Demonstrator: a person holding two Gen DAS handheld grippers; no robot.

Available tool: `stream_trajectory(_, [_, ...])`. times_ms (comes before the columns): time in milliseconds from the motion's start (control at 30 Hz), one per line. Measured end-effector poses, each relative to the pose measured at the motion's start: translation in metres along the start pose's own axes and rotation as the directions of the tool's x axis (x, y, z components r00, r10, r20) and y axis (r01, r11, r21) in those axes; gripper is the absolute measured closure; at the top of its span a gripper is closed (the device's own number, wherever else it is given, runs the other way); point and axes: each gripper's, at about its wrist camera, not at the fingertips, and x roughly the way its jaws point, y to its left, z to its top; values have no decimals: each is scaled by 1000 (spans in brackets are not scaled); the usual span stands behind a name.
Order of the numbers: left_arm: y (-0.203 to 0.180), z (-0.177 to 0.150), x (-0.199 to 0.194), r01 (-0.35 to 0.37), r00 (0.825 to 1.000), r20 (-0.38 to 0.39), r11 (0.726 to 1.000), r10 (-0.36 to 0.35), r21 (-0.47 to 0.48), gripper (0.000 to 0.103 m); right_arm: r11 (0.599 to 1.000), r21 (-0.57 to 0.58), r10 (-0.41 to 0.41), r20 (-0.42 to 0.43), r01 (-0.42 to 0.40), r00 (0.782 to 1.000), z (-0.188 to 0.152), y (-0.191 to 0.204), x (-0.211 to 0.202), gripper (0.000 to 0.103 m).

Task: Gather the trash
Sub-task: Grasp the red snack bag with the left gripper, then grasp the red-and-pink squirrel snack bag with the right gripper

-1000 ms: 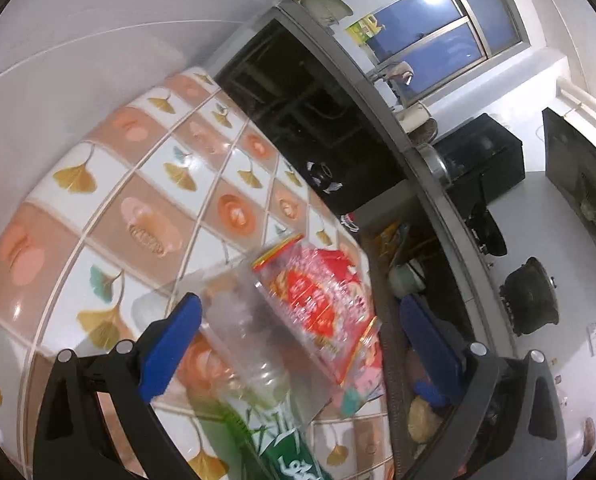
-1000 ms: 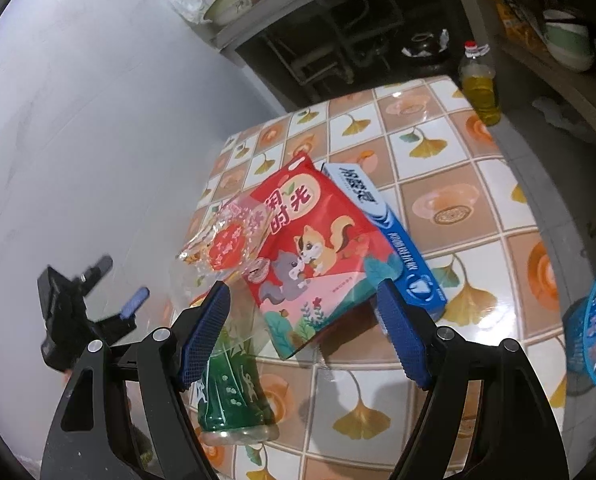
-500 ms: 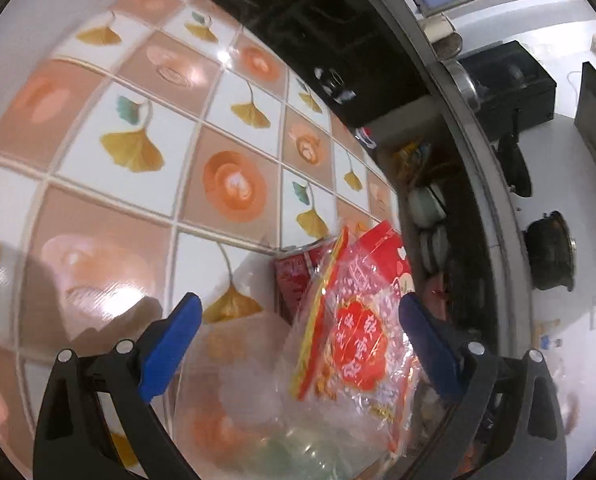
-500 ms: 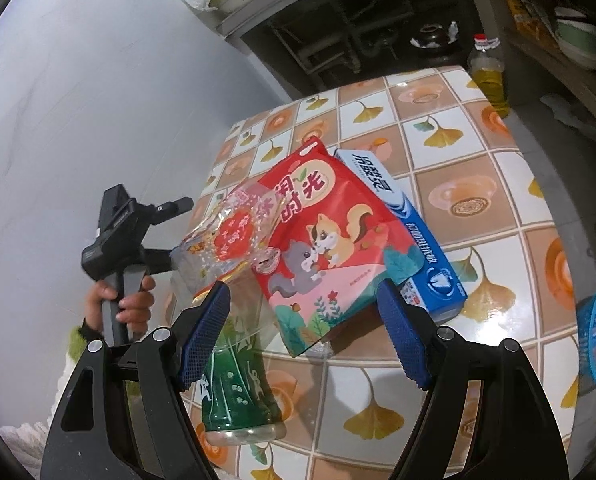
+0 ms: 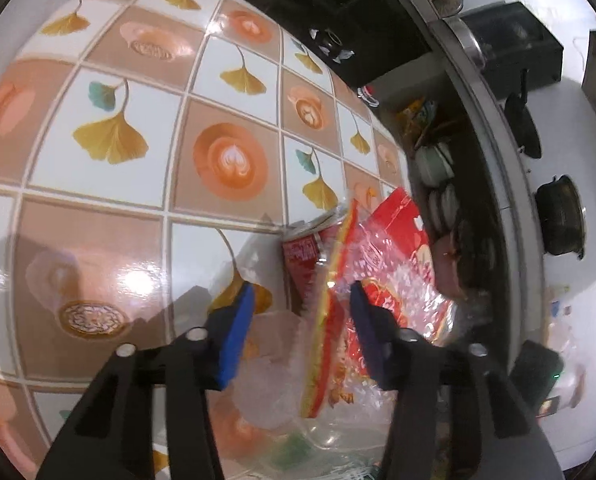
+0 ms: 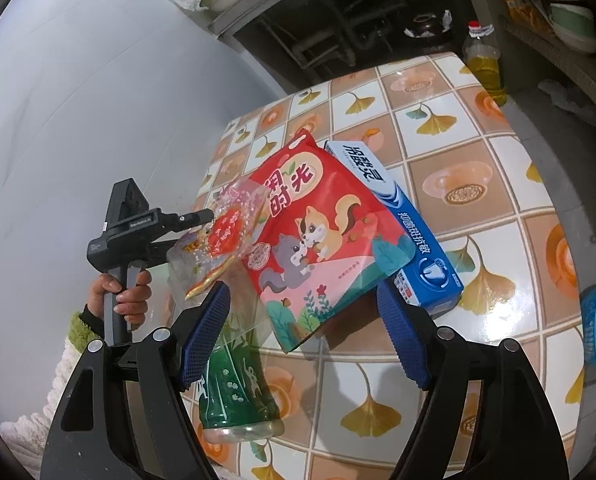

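Left gripper (image 5: pixel 302 332), jaws closing round crinkly clear-and-red plastic wrapper (image 5: pixel 382 280); right gripper (image 6: pixel 302 328) open, empty; risk: thin film slips out, pinched only at edge.

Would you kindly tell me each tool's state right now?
Left tool: closing around the clear wrapper, not yet pinched.
Right tool: open, empty.
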Motion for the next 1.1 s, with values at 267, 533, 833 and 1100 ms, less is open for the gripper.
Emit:
stream_trajectory(267, [-12,-10,-12,-47,999,31,998,45,49,87,1000,14,7,3,-7,1000,-1,-4,-2,31])
stream_trajectory(533, [-37,-22,-42,-37,989,145,994,22,101,93,1000,20,11,9,-11,1000,-3,-6,-7,31])
stream_trajectory(833, [-69,-44,-89,67,939,326,989,-108,135,99,999,35,19,32,-20,999,-4,-11,-17,31])
stream_trajectory(1100, [-89,-62,-130,129,860,472,978,-194,165,100,996,69,49,29,-50,998,-4,-18,-17,31])
